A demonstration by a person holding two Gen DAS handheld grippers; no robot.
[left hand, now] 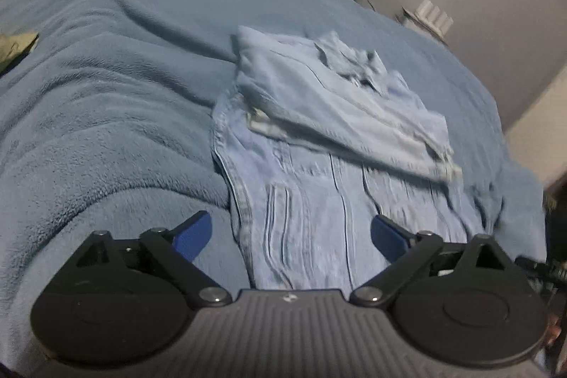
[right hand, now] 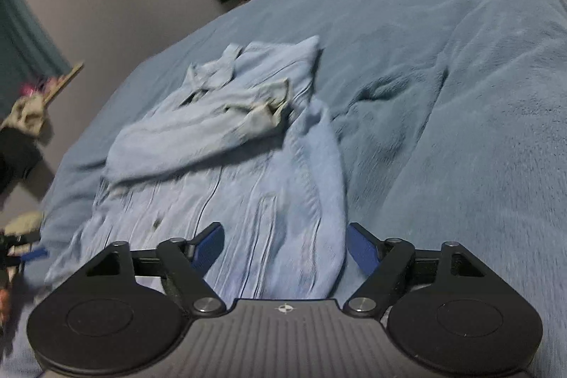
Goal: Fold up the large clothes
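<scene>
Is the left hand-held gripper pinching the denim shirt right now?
No: the left hand-held gripper is wide open, its blue fingers spread either side of the denim shirt's near edge.

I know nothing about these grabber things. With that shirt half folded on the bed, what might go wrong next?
Both grippers, left and right, are open above the denim shirt's hem. A pinch there could also catch the plush blanket underneath. The sleeve folded loosely across the chest may slip out when the hem is lifted. Uneven grips could leave a crooked fold.
</scene>
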